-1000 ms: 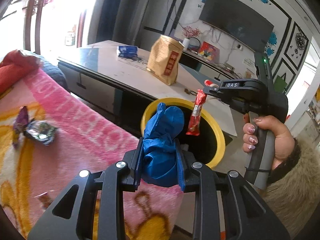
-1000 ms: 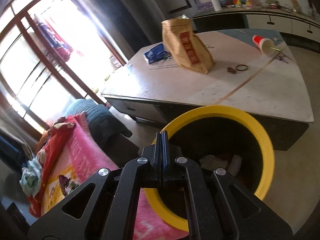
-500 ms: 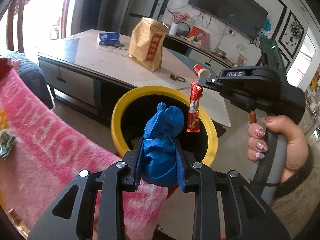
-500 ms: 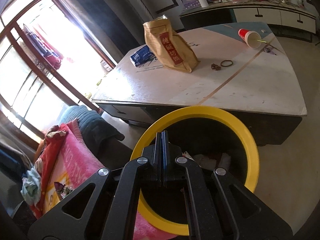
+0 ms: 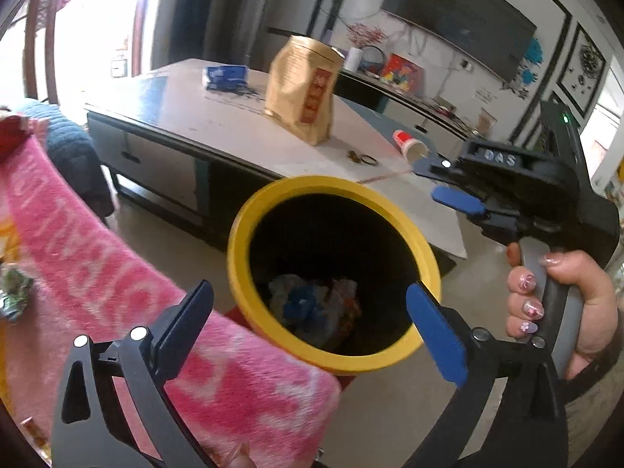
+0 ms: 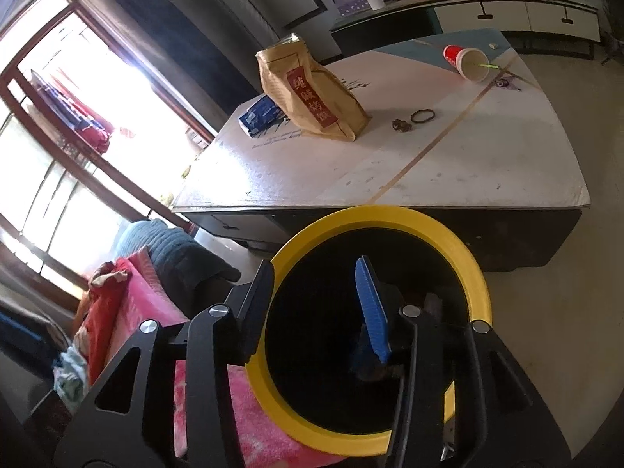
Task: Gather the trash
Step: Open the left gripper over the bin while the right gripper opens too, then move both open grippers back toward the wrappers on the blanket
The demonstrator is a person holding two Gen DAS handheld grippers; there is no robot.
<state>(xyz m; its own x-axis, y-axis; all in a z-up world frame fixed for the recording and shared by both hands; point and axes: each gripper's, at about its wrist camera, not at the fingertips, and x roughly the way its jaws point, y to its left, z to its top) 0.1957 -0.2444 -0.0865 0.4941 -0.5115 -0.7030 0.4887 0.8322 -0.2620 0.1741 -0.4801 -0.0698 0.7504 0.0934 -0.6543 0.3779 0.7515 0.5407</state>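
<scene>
Trash sits down in the yellow bin (image 5: 241,249): a blue lump (image 5: 302,306) lies at the bottom with other scraps. So that part of the job looks done. More is left, I think. A shiny wrapper (image 5: 13,292) lies on the pink blanket (image 5: 117,284), and a red paper cup (image 6: 466,61) lies tipped on the table (image 6: 390,171), well away from the bin. A brown paper bag (image 6: 308,93) and a blue packet (image 6: 259,113) stand there too, but I cannot tell if they are trash.

Both claws hang over the bin. The left claw (image 5: 310,323) has just been opening, and now its jaws are wide apart with nothing between them. The right claw (image 6: 316,308) has just been opening too. Its jaws are partly apart and empty, touching nothing. A hand (image 5: 561,304) grips the right handle.
</scene>
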